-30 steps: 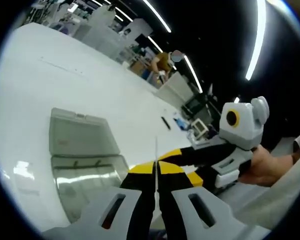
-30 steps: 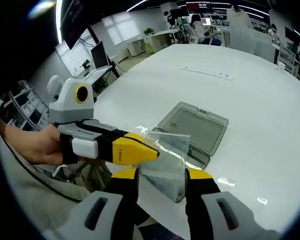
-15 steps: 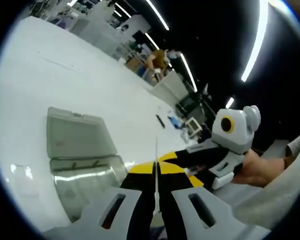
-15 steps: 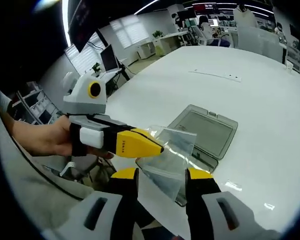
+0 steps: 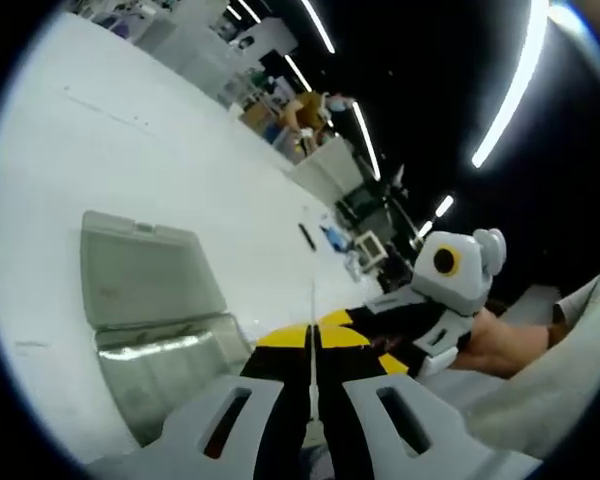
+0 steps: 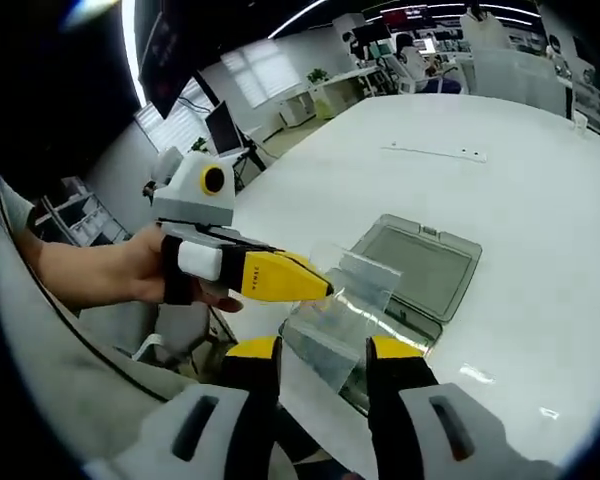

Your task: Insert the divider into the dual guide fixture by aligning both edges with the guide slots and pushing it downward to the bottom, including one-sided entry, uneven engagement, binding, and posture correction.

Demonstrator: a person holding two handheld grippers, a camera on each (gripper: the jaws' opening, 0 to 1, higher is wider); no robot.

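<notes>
Divider (image 6: pixel 352 290) is a thin clear sheet, pinched in the left gripper (image 6: pixel 325 288), whose yellow jaws are closed flat on its upper edge. In the left gripper view the sheet shows edge-on as a thin line (image 5: pixel 312 330) rising between the closed jaws of the left gripper (image 5: pixel 312 340).

Right gripper (image 6: pixel 322 350) sits just under the divider, jaws parted with a clear gap, sheet hanging down between the yellow tips; whether they touch it I cannot tell. Seen from the left gripper, the right gripper (image 5: pixel 365 330) comes in from the right, close beside the left jaws, a hand (image 5: pixel 495 345) on its grip.

Fixture (image 6: pixel 410 275) is a clear plastic box with its hinged lid laid open, on the white tabletop (image 6: pixel 540 200), just beyond and below the divider. From the left gripper it (image 5: pixel 155 330) lies to the left of the jaws. Divider is held above it, not in the slots.
</notes>
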